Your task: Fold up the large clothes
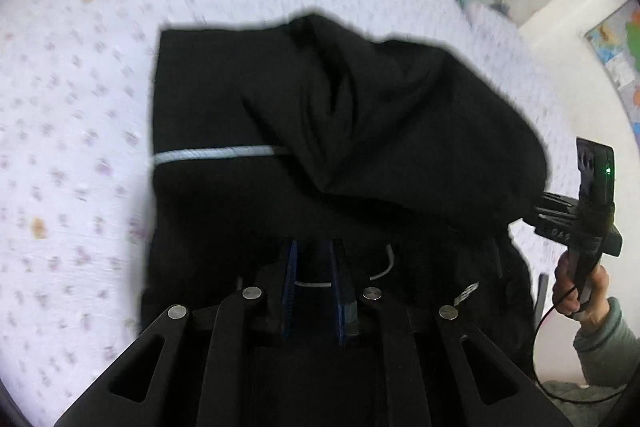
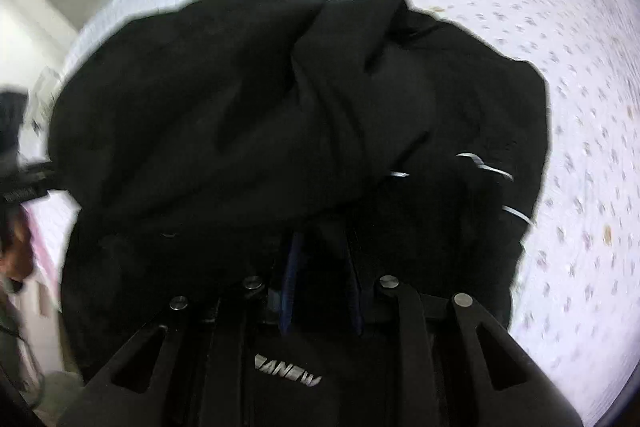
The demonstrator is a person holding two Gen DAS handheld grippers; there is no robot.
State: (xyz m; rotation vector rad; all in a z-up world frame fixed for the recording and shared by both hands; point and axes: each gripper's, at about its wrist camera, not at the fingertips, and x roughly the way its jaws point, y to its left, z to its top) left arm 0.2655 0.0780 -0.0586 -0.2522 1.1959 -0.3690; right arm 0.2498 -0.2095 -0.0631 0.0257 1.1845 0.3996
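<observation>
Both tongs pinching black garment (image 1: 320, 115) over bedsheet (image 1: 80, 107)

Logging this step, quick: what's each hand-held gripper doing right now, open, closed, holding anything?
Left hand-held gripper: closed on the black garment.
Right hand-held gripper: closed on the same black garment, over the bedsheet.

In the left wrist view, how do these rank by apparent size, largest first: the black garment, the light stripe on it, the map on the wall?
1. black garment
2 and 3. light stripe and wall map: too alike, and the map is farther and cut off by the frame edge, so I do not rank them.
</observation>
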